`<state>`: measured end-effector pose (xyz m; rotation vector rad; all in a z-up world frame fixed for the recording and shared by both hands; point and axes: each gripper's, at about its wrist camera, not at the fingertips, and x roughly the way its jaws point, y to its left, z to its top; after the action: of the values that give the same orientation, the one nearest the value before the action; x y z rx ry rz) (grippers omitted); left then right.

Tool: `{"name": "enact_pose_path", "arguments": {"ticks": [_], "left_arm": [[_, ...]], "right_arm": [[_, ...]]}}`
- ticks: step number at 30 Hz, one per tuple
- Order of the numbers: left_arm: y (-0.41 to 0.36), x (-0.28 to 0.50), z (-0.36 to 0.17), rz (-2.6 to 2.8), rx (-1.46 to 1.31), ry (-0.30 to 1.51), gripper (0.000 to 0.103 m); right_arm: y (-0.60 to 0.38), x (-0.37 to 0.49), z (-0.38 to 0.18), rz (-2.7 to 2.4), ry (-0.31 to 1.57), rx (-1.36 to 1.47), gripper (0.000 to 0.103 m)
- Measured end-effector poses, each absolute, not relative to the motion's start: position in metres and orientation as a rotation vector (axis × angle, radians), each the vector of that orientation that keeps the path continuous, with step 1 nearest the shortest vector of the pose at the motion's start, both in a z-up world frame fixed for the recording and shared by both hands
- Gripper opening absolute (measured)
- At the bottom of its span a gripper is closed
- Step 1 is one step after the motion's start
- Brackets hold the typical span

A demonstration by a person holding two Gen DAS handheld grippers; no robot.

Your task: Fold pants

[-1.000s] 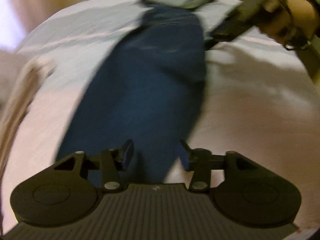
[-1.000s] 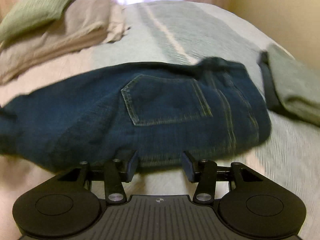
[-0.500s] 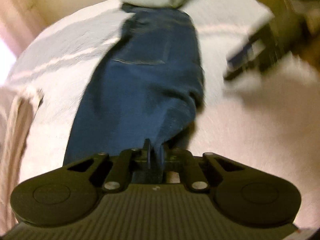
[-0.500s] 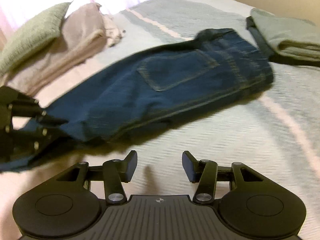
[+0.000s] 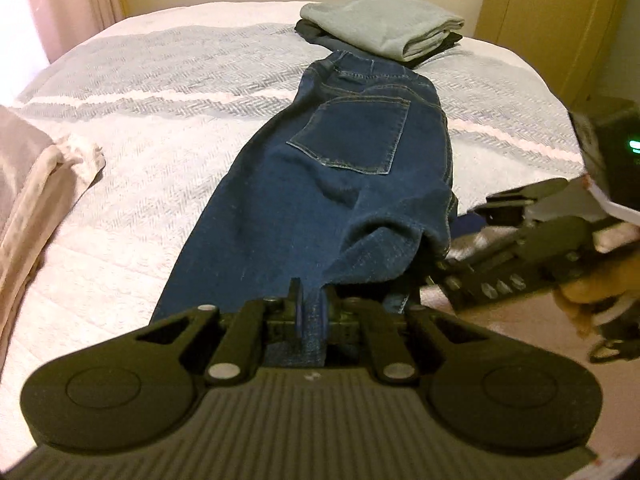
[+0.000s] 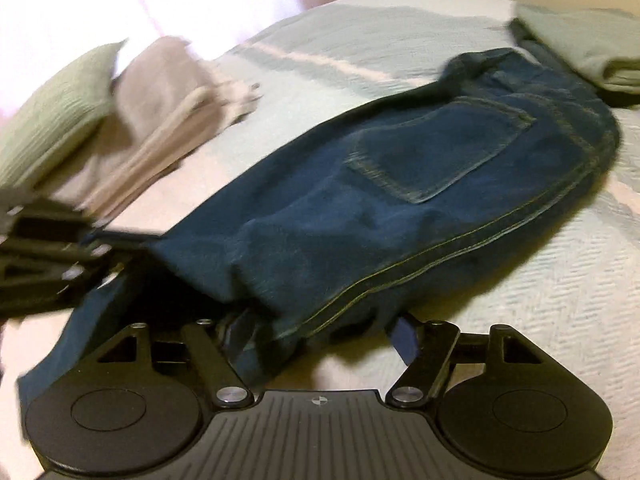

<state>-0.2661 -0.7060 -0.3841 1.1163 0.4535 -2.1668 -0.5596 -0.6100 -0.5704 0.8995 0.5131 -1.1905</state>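
Note:
Dark blue jeans lie lengthwise on the bed, back pocket up and waistband at the far end. My left gripper is shut on the near leg end, holding the fabric a little raised and bunched. In the left wrist view my right gripper comes in from the right beside that same leg end, with a hand behind it. In the right wrist view my right gripper stands open, and the seamed edge of the jeans lies between its fingers. The left gripper shows blurred at the left.
A folded grey-green garment rests on a dark one just beyond the waistband. Folded beige cloths and a green pillow lie to one side. The pale woven bedspread runs to a yellow wardrobe.
My left gripper went from open to shut on the leg end and lifted it. My right gripper moved from the waist area along the jeans to the leg end.

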Motion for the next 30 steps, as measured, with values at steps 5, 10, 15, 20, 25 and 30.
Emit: {"name": "enact_pose_path", "arguments": {"ticks": [5,10,15,20,25,30], "left_arm": [[-0.697,-0.271,-0.388,-2.183,1.158,0.385,0.007],[-0.665,-0.281,-0.399,-2.261,1.234,0.283,0.008],[-0.632,-0.297,-0.434,-2.244,1.373,0.141,0.008],[-0.623,-0.289,-0.454,-2.207,1.403,0.168,0.009],[-0.621,-0.267,-0.442,-2.182,1.38,0.265,0.012],[-0.637,-0.253,-0.42,-2.141,1.267,0.38,0.013]], "right_arm": [[-0.604,-0.575,-0.557,-1.186,0.545,0.889,0.038],[-0.581,-0.591,-0.527,-1.17,0.618,0.907,0.002],[-0.574,-0.596,-0.529,-1.154,0.613,1.006,0.002],[-0.556,-0.608,-0.533,-1.209,0.643,1.033,0.0],[-0.543,-0.637,-0.53,-1.214,0.654,1.045,0.007],[-0.574,-0.66,-0.511,-1.246,0.588,0.948,0.055]]}}
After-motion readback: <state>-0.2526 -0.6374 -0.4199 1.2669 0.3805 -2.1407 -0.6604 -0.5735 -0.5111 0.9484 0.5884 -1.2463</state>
